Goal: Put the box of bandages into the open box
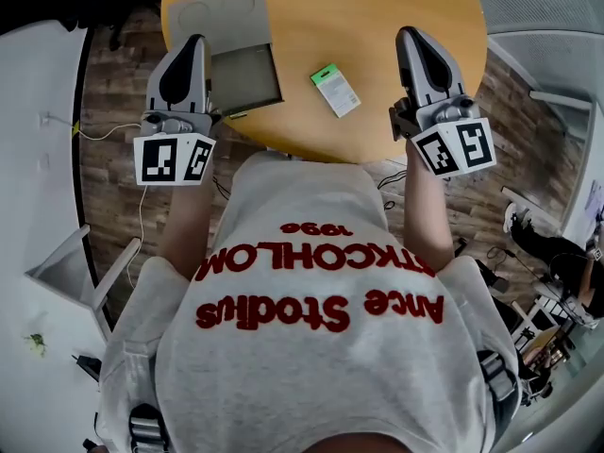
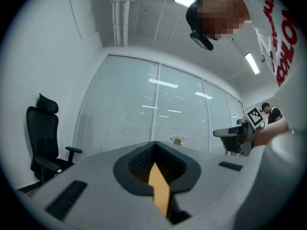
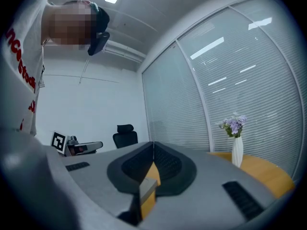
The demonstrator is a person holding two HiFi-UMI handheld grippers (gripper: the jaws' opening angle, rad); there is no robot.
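In the head view the bandage box [image 1: 336, 91], white with a green end, lies flat on the round wooden table [image 1: 396, 8], right of centre. The open grey box [image 1: 243, 75] sits at the table's left front with its lid [image 1: 219, 12] folded back behind it. My left gripper [image 1: 195, 41] hovers just left of the open box, jaws shut and empty [image 2: 154, 145]. My right gripper [image 1: 408, 34] is held to the right of the bandage box, apart from it, also shut with nothing in it [image 3: 152, 145]. Both point away from me over the table's near edge.
A black office chair [image 2: 43, 143] stands by the blinds-covered glass wall. A white vase of flowers [image 3: 237, 150] stands on the table's far side. Cables [image 1: 113, 132] trail on the wooden floor at left. Another person [image 1: 557, 253] sits at the right.
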